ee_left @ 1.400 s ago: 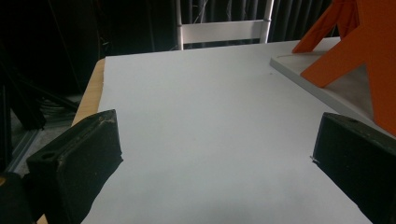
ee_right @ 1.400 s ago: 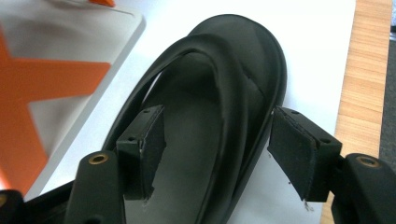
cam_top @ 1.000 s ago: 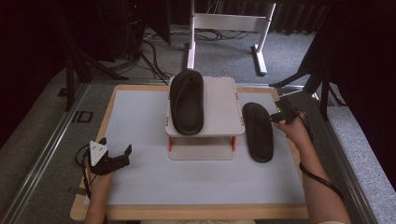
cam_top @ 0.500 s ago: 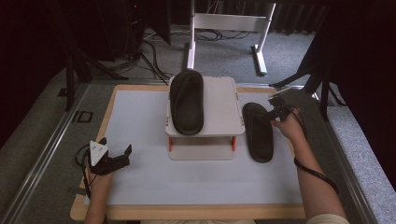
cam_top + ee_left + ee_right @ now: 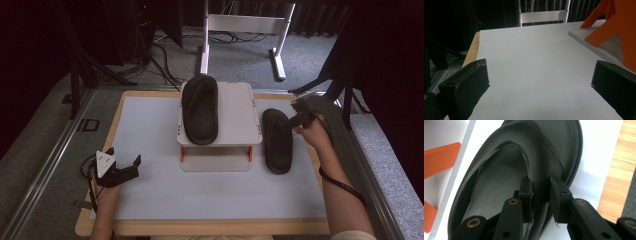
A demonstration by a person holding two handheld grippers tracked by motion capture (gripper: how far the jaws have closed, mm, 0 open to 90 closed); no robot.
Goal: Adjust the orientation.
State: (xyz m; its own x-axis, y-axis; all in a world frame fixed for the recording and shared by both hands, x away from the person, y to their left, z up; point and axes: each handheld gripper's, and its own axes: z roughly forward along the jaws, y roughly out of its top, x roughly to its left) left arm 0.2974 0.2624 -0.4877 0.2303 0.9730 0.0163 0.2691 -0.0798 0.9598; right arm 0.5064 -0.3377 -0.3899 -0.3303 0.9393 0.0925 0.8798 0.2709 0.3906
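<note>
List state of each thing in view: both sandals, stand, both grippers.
Sandal on the mat: lying flat right of the stand, its strap pinched by the right gripper.
Sandal on the stand: lying flat on the top shelf, untouched.
Stand: upright, right half of the top bare.
Right gripper: jaws have just been closing, now shut on the strap.
Left gripper: open, empty, low over the mat.

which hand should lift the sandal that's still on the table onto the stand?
Right. The right gripper has just closed its jaws on the strap of the sandal on the table, right of the white stand. The left gripper sits open, holding nothing, at the near left of the mat, far from it.
</note>
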